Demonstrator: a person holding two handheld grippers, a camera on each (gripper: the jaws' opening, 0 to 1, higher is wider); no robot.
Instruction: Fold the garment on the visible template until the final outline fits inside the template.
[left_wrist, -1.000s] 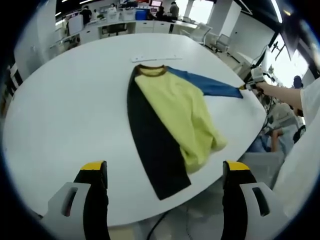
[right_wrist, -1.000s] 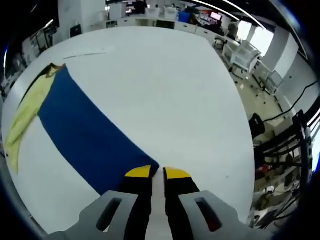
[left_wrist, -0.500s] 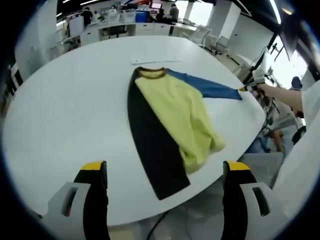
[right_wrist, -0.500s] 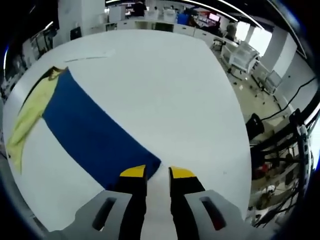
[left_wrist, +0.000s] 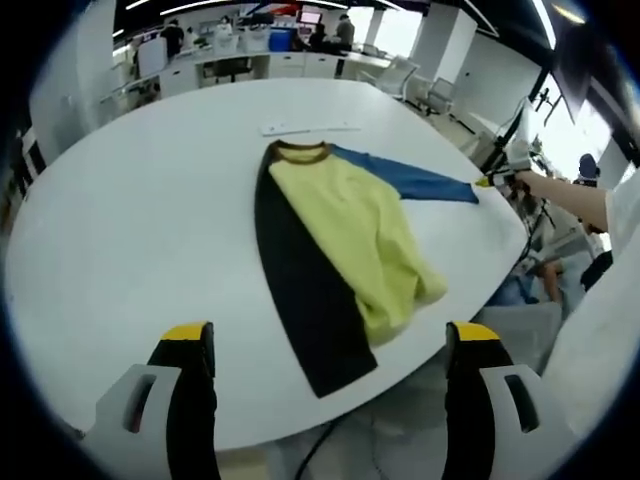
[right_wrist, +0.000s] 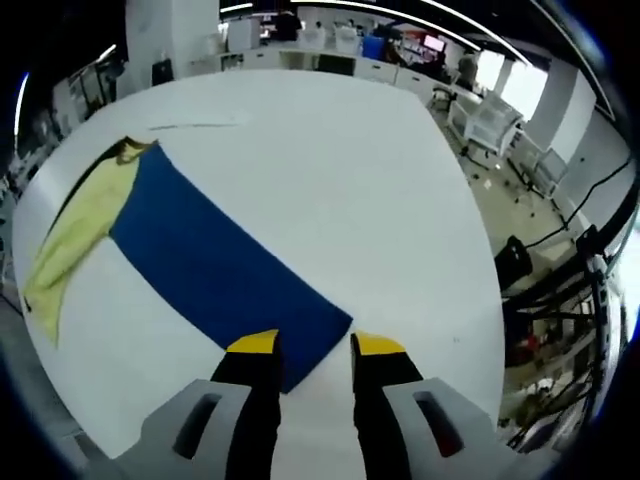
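Observation:
A long-sleeved garment lies flat on the round white table. It has a yellow body, a brown collar, a black sleeve running toward me, and a blue sleeve stretched out to the right. My left gripper hovers open over the near table edge, well short of the garment. In the right gripper view the blue sleeve lies flat, its cuff end reaching between the parted jaws of my right gripper. From the left gripper view, the right gripper sits at the cuff. A thin pale strip lies beyond the collar.
The table edge curves close to the garment's right side, with a person's arm reaching over it. Chairs and office desks stand beyond the table. Bare tabletop spreads to the right of the blue sleeve.
My right gripper's jaws have parted from shut to open, and the blue sleeve's cuff now lies loose on the table. The left gripper has stayed put.

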